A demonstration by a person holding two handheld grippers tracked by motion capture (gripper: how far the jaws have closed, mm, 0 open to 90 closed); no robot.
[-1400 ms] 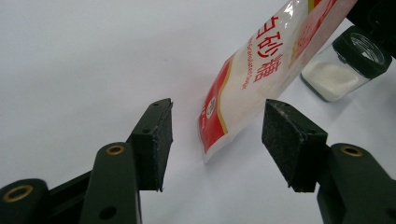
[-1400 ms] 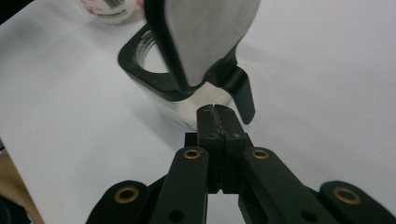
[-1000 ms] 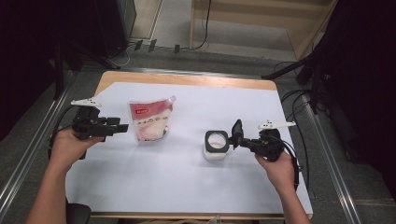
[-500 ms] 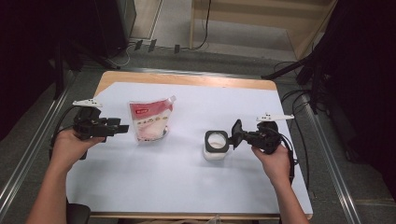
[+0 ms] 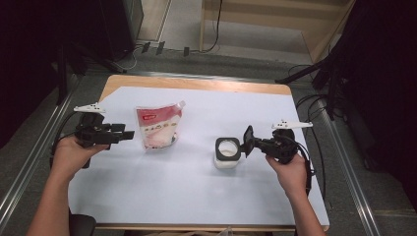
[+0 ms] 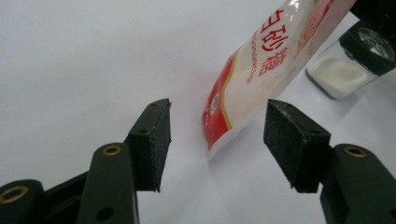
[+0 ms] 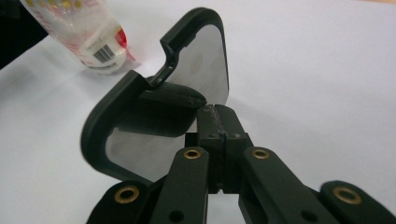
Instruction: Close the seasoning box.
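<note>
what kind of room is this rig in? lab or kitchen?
Looks like a lab or workshop rather than a kitchen: a wooden table under a white sheet, cables trailing over a grey floor, and dark stands around it. The sugar pouch and the open jar look like props.

Over most of the wooden tabletop [image 5: 196, 82], a white sheet [image 5: 196, 196], smooth and bare toward the near edge, with a strip of wood left showing along the far side. Along either flank of the table, a grey metal rail [image 5: 29, 162] on the left and another [image 5: 356, 187] on the right, and just off the far right corner, loops of black cable [image 5: 314, 105] on the grey floor [image 5: 236, 64]. Beyond the table, a light wooden frame [image 5: 275, 19], a dark cabinet [image 5: 115, 29] to its left, a slanting black stand leg [image 5: 305, 74] at the right, and a few small dark plugs [image 5: 160, 47] near the cabinet's foot.
</note>
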